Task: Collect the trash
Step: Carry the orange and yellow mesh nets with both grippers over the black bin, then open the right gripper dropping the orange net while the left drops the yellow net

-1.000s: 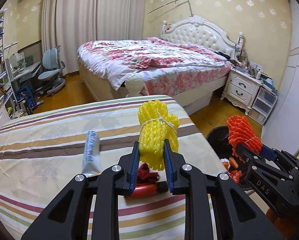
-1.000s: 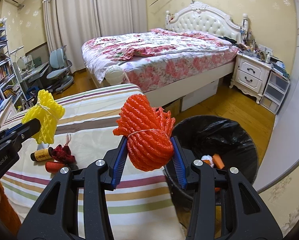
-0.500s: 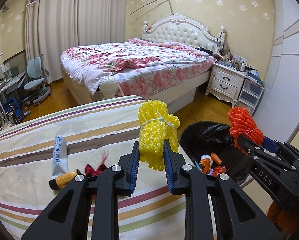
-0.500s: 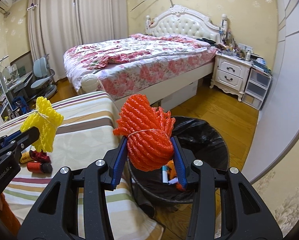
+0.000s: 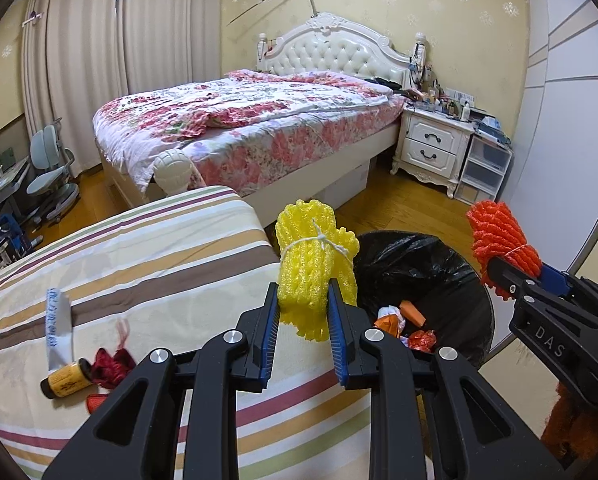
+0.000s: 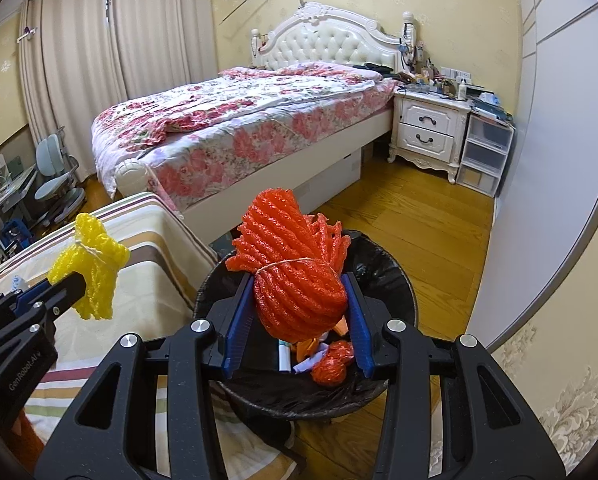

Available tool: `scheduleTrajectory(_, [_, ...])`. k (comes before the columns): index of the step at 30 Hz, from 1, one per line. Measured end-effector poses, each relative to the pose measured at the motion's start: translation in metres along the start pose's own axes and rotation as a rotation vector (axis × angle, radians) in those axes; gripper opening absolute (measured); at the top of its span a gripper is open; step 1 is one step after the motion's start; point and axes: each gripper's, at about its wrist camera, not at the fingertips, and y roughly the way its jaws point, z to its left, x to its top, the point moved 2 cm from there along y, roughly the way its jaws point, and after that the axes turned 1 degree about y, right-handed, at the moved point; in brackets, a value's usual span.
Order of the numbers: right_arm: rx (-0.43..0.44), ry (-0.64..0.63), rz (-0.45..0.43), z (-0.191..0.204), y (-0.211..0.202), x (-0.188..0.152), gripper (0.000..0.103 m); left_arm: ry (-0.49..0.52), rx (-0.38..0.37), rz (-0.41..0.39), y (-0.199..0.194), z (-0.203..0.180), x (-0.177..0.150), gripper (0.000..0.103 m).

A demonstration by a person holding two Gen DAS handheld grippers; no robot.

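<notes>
Left gripper (image 5: 303, 312) clamped on yellow foam net (image 5: 313, 268), right gripper (image 6: 299, 312) on orange foam net (image 6: 295, 276), above bin (image 6: 395, 280) beside striped table (image 5: 159, 256).

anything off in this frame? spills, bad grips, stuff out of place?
Nothing spilled or damaged. Both grips look firm: the left gripper clamps the yellow foam net, the right gripper the orange foam net above the bin. A tube and small bottle lie on the striped cloth.

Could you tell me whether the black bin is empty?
Not empty: the bin already holds orange scraps on its black liner.
</notes>
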Motion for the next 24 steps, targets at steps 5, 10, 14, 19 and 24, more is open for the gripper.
scheduleTrajectory(5, [-0.011, 0.017, 0.012, -0.01, 0.014, 0.002, 0.042, 0.015, -0.01, 0.012, 0.017, -0.014, 0.005, 0.024])
scheduleTrajectory(10, [-0.024, 0.029, 0.028, -0.02, 0.026, 0.001, 0.042, 0.031, -0.013, 0.015, 0.031, -0.023, 0.009, 0.024])
scheduleTrajectory(14, [-0.031, 0.043, 0.034, -0.025, 0.035, 0.002, 0.042, 0.046, -0.013, 0.019, 0.042, -0.03, 0.012, 0.024])
scheduleTrajectory(19, [-0.039, 0.054, 0.045, -0.033, 0.046, 0.004, 0.043, 0.072, -0.023, 0.036, 0.056, -0.043, 0.012, 0.025])
scheduleTrajectory(24, [-0.056, 0.062, 0.047, -0.036, 0.053, 0.003, 0.055, 0.101, -0.015, 0.063, 0.066, -0.048, 0.009, 0.048])
